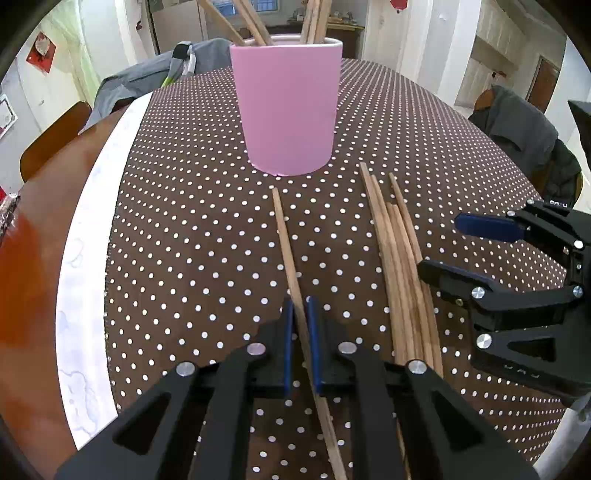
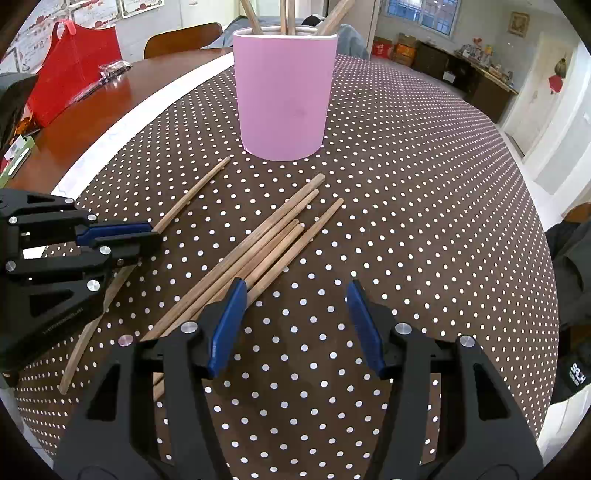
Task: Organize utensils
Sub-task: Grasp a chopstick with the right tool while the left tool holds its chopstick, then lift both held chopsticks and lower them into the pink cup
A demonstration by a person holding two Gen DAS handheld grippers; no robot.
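Nearest, left gripper (image 1: pixel 300 325) pinched around single chopstick (image 1: pixel 286 243) lying on polka-dot tablecloth (image 1: pixel 192 229), aimed toward pink cup (image 1: pixel 286 107) already holding sticks. Right gripper (image 2: pixel 295 306) spread wide, holding nothing, beside loose bundle of chopsticks (image 2: pixel 266 243). Probably light, stiff, smooth wood; best gripped mid-length.

Both views are evenly and brightly lit by soft indoor light, with daylight seen through a far window (image 2: pixel 421 14). Glare is carried on the bare table (image 2: pixel 92 110) at the left, shadows are faint, and strong fisheye bending with dark corners is seen.
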